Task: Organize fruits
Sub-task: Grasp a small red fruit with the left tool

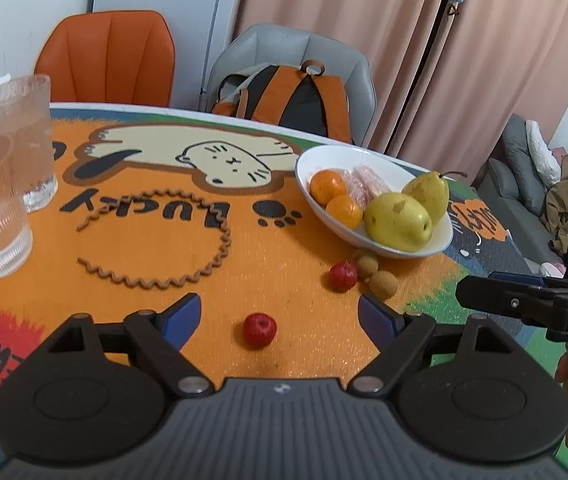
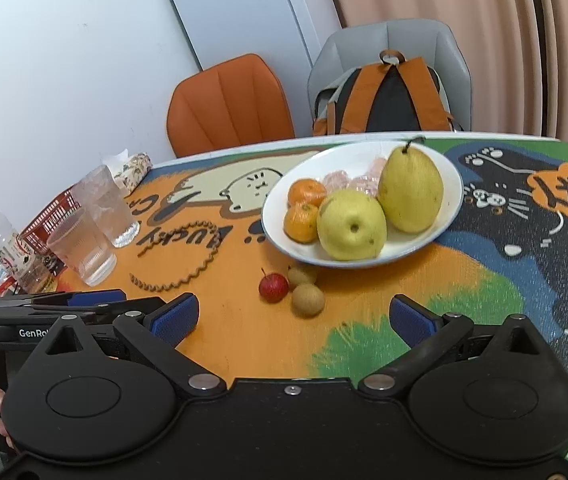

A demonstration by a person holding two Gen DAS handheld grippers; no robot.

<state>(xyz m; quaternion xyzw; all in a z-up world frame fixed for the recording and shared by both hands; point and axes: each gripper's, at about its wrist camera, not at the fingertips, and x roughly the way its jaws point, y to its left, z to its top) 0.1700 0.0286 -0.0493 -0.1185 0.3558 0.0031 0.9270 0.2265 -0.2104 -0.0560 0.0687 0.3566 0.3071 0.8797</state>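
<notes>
loose red fruit [image 1: 259,330] near white bowl [image 1: 442,236]

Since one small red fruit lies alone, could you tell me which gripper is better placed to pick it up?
Probably the left gripper: the lone small red fruit lies between its open blue fingers, while the right gripper faces the cluster beside the white bowl.

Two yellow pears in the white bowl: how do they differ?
The taller yellow pear stands stem up at the back of the white bowl; the rounder yellow pear lies on its side, its blossom end facing the right wrist camera. Only the taller one shows a stem. The rounder sits beside the small oranges. Both are yellow-green, lightly speckled.
</notes>
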